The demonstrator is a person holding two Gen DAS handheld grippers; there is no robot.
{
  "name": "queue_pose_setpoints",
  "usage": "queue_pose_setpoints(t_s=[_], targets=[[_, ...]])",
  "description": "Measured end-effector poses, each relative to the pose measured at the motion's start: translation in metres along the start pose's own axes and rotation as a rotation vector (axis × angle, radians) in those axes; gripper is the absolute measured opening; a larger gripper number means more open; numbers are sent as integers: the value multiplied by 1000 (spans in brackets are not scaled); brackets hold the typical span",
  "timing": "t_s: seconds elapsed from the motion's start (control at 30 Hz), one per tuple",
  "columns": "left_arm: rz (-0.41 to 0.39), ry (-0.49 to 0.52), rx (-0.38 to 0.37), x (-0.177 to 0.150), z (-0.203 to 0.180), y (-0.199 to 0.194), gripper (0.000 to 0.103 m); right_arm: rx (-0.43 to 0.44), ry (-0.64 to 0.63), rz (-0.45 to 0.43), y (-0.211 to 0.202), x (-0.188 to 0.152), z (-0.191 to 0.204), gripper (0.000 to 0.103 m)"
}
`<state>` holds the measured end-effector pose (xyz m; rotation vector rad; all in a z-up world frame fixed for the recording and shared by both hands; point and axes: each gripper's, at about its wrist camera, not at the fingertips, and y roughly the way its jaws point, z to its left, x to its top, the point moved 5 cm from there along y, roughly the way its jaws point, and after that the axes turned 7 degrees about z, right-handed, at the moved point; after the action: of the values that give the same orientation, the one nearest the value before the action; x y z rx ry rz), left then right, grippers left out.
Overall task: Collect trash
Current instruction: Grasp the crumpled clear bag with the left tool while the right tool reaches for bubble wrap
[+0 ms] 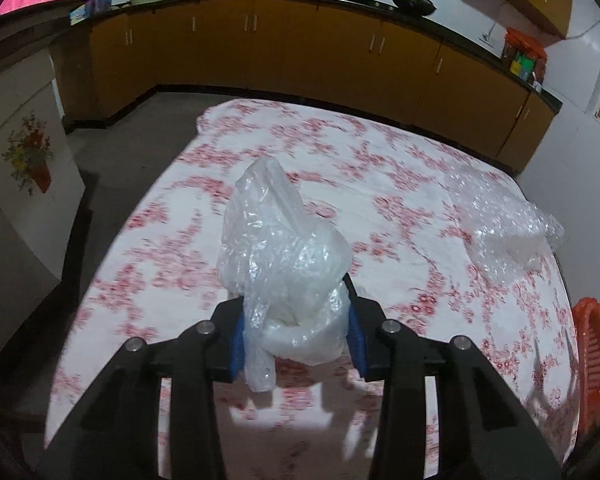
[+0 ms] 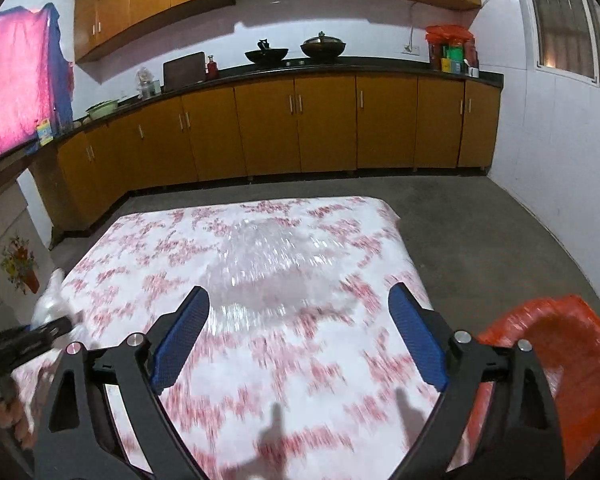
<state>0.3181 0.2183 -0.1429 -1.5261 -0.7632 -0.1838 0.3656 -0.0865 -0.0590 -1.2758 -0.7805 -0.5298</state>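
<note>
My left gripper point(image 1: 296, 320) is shut on a crumpled clear plastic bag point(image 1: 278, 256), which sticks up between the blue pads above the flowered tablecloth point(image 1: 172, 240). A sheet of bubble wrap point(image 1: 500, 220) lies on the cloth to the right. In the right wrist view that bubble wrap point(image 2: 276, 264) lies just ahead of my right gripper point(image 2: 300, 296), which stands open with nothing between its fingers. The left gripper point(image 2: 40, 332) with its bag point(image 2: 50, 296) shows at the far left edge. An orange basket point(image 2: 560, 360) stands beside the table's right edge.
The orange basket point(image 1: 592, 356) also shows at the right of the left wrist view. Yellow cabinets point(image 2: 300, 128) under a dark counter with pans point(image 2: 324, 48) line the far wall. A white appliance with a flower sticker point(image 1: 28, 152) stands left of the table. Grey floor point(image 2: 480, 232) surrounds it.
</note>
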Motion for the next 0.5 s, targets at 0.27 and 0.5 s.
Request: queue_pose_setpoints(t_s=[0.27, 0.5], targets=[[-30, 0, -4, 7, 12, -7, 41, -18, 7, 48, 67, 14, 10, 91], [-25, 10, -4, 8, 9, 0, 41, -16, -22, 182, 107, 4, 15, 74]])
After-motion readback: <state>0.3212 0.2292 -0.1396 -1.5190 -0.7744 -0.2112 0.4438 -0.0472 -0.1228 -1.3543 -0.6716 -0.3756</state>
